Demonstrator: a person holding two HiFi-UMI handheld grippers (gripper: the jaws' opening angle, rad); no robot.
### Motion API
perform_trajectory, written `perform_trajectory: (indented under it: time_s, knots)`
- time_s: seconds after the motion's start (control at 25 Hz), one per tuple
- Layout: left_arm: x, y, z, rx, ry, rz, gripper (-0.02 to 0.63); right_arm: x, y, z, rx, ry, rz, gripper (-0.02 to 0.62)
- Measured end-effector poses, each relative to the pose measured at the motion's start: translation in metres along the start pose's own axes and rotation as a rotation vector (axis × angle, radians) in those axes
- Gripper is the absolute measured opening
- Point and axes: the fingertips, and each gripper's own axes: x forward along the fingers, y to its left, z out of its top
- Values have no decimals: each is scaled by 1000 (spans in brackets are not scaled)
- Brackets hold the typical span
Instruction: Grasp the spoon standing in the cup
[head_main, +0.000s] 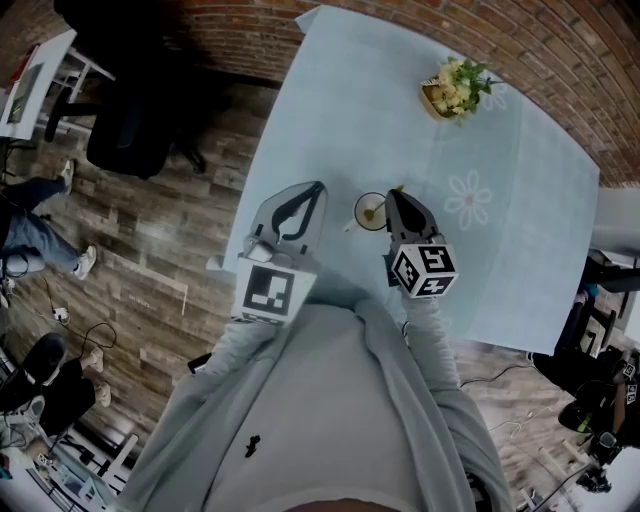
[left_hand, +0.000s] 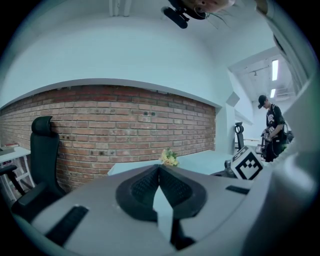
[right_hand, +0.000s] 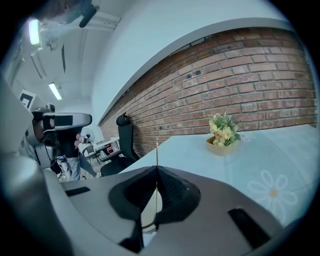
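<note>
Right claw (right_hand: 156, 169) gripped the spoon (right_hand: 157, 151) by its handle (upright in the cup (head_main: 371, 212)); left claw (left_hand: 160, 168) sat closed, empty.

A pale blue cloth printed with white daisies (head_main: 468, 198) covers the table (head_main: 520, 270). Near its far edge stands a small yellow pot of yellow and white flowers (head_main: 455, 88). A red brick wall (head_main: 540, 40) runs behind. On the wood-plank floor (head_main: 170, 260) to the left, a black office chair (head_main: 130, 125) stands near a white desk (head_main: 40, 80), and a person's legs in jeans (head_main: 35, 235) show at the edge.
</note>
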Motion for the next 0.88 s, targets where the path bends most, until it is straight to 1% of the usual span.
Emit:
perform_trajectory:
  time_s: [0.04, 0.28, 0.6, 0.88]
  knots:
    - [0, 0, 0, 1, 0, 0, 18, 0, 2, 1, -3, -3, 3, 18]
    - [-3, -2, 2, 61, -15, -15, 18, -2, 7, 4, -12, -5, 13, 18]
    - [-5, -4, 10, 44, -31, -16, 18, -11, 13, 15, -30, -28, 20, 18]
    - [-3, -4, 17, 62, -46, -20, 18, -23, 12, 32, -35, -61, 9, 18]
